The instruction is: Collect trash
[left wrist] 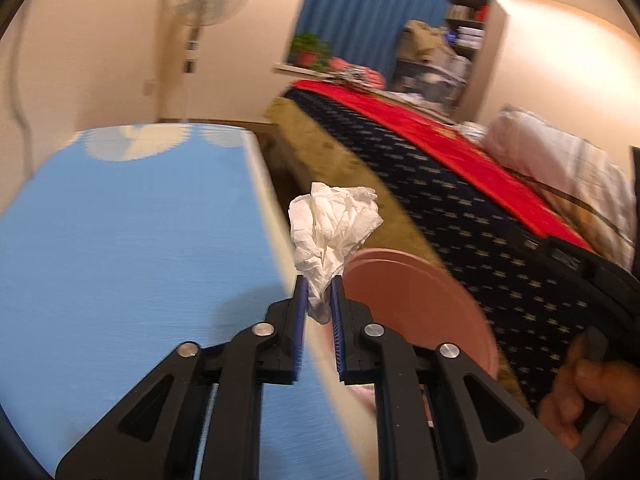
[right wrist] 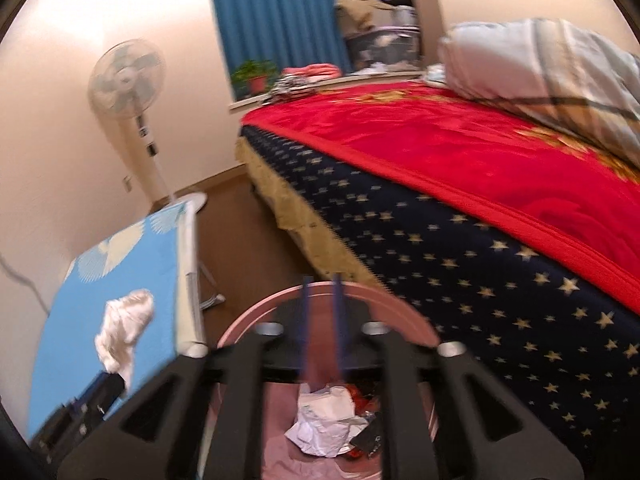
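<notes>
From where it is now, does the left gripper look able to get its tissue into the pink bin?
Probably yes. The left gripper is shut on the crumpled tissue, and the pink bin stands just to its right past the blue table's edge. Nothing shows between them, though the right gripper hovers open over the bin's mouth.

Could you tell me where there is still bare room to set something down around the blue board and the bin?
The blue board is bare from its shell-patterned far end to the tissue in the left hand-held gripper. Brown floor between board and bed is free. The pink bin already holds trash.
</notes>
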The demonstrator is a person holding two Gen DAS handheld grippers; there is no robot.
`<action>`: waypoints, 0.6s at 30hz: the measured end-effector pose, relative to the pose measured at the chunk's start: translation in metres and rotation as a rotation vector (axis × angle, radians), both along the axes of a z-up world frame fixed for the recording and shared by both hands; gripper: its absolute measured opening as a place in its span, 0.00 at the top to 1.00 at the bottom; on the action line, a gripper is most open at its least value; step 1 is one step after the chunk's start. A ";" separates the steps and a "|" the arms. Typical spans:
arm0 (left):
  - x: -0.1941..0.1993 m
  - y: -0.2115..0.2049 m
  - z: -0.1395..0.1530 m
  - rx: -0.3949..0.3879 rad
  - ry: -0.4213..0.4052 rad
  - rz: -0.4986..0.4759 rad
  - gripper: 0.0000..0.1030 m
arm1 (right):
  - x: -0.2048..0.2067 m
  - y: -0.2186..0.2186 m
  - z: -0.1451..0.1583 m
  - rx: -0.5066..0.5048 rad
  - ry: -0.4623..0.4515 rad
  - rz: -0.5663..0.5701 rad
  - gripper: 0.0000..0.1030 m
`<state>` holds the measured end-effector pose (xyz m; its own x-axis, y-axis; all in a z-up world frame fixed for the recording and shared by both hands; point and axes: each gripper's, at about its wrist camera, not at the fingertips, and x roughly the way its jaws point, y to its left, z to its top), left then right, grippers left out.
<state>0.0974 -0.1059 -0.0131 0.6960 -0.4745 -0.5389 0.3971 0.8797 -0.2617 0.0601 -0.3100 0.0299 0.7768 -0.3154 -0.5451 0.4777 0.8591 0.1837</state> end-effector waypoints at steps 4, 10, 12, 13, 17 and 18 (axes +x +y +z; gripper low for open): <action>-0.004 -0.019 -0.001 0.019 -0.018 -0.062 0.64 | -0.007 -0.009 0.001 -0.009 -0.011 -0.045 0.43; -0.005 -0.018 -0.001 0.017 -0.019 -0.043 0.64 | -0.009 -0.010 0.002 -0.011 -0.010 -0.041 0.34; -0.007 -0.018 0.001 0.028 -0.029 -0.039 0.63 | -0.010 -0.007 0.004 -0.019 -0.013 -0.028 0.25; -0.010 -0.016 0.003 0.037 -0.037 -0.036 0.63 | -0.010 -0.005 0.006 -0.024 -0.016 -0.022 0.22; -0.017 -0.008 0.013 0.048 -0.058 -0.015 0.54 | -0.017 0.004 0.015 -0.041 -0.029 0.011 0.08; -0.020 -0.006 0.016 0.052 -0.065 -0.010 0.51 | -0.019 0.005 0.017 -0.042 -0.030 0.015 0.05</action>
<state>0.0776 -0.1116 0.0024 0.7258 -0.4542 -0.5167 0.4204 0.8874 -0.1894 0.0413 -0.3046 0.0464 0.7974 -0.3256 -0.5080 0.4595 0.8734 0.1614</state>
